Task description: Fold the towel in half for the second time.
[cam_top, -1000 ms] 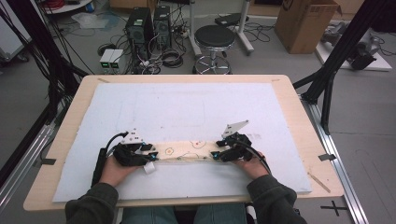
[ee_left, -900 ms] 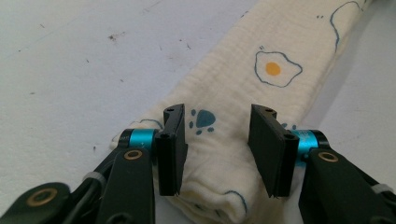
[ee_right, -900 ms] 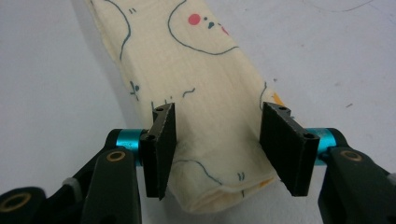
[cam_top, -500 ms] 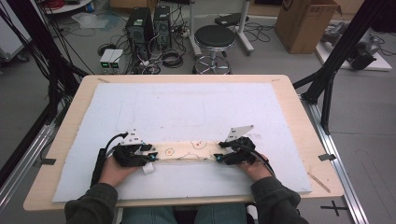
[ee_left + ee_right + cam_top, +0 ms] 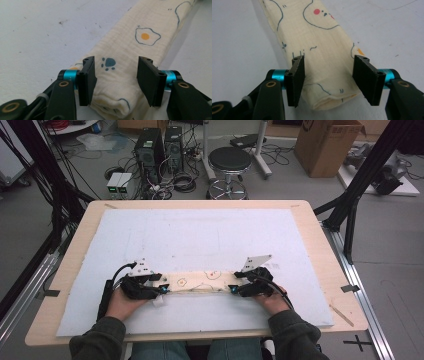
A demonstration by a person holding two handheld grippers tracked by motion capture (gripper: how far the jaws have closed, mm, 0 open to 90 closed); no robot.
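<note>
Two grippers, one per end: we are easing the left gripper point(image 5: 113, 82) and right gripper point(image 5: 328, 82) apart, jaws just opening, each straddling an end of the folded cloth point(image 5: 205, 282) without pressing it. We are leaving it lying as a long strip on the white mat point(image 5: 200, 235), seemingly released after folding.

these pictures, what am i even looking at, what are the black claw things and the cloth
A person sits at a table and holds a two-jaw hand tool in each hand. The wide picture looks down from above; the two close pictures come from cameras riding on the tools. The left gripper and right gripper each straddle one end of a folded cream cloth printed with eggs and paw marks, lying on a white mat. Their jaws have just been opening and stand apart from the cloth, so nothing is held.
</note>
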